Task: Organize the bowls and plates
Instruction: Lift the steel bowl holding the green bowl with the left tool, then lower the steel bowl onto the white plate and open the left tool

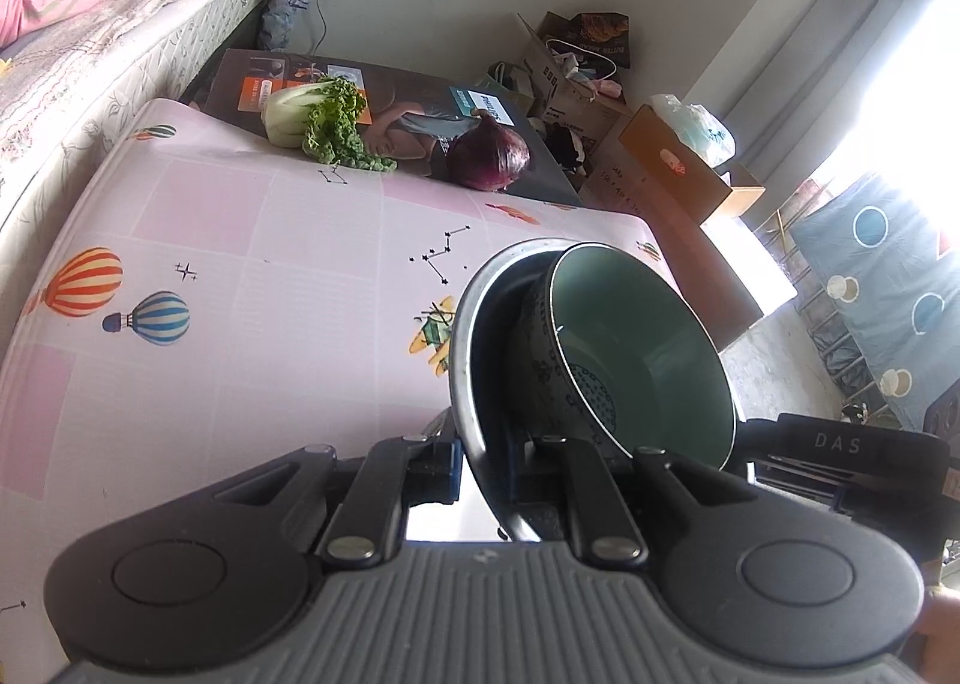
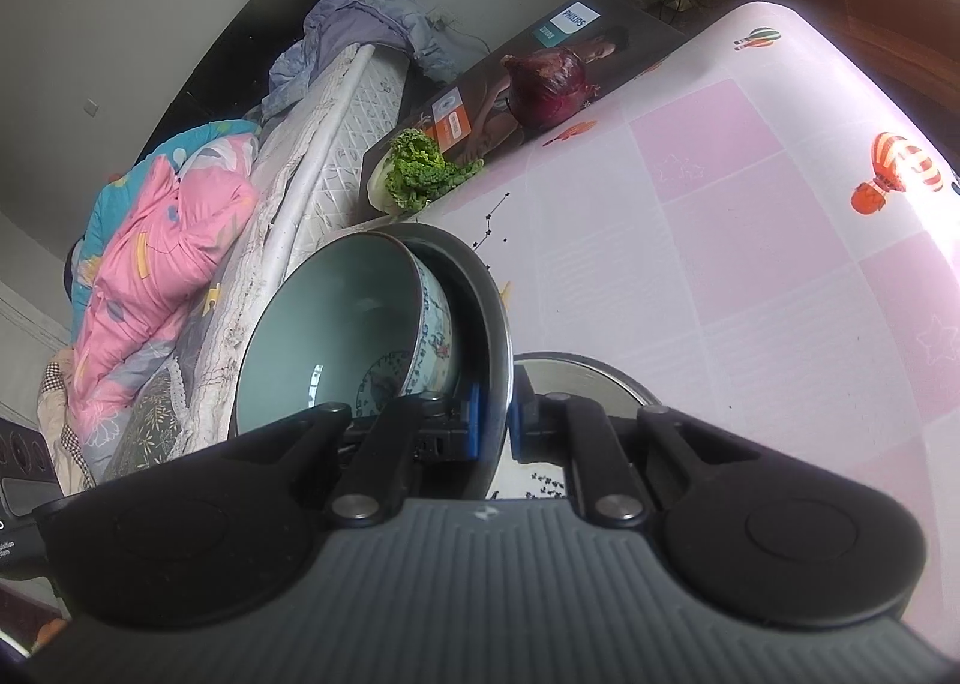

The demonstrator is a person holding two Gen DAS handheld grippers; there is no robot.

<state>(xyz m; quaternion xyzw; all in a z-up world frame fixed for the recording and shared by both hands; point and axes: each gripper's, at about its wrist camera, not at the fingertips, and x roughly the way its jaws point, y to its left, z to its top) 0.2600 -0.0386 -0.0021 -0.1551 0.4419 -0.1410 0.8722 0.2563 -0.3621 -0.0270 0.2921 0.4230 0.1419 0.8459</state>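
Note:
A steel plate with a pale green ceramic bowl resting in it is held tilted above the pink table. My left gripper is shut on the plate's rim. In the right wrist view my right gripper is shut on the rim of a steel plate, with a green bowl with blue pattern lying in it. A second steel plate lies flat on the table just behind the right fingers.
The pink tablecloth with balloon prints covers the table. A bok choy and a purple onion lie on a dark box at the far edge. A bed runs along one side. Cardboard boxes stand beyond the table.

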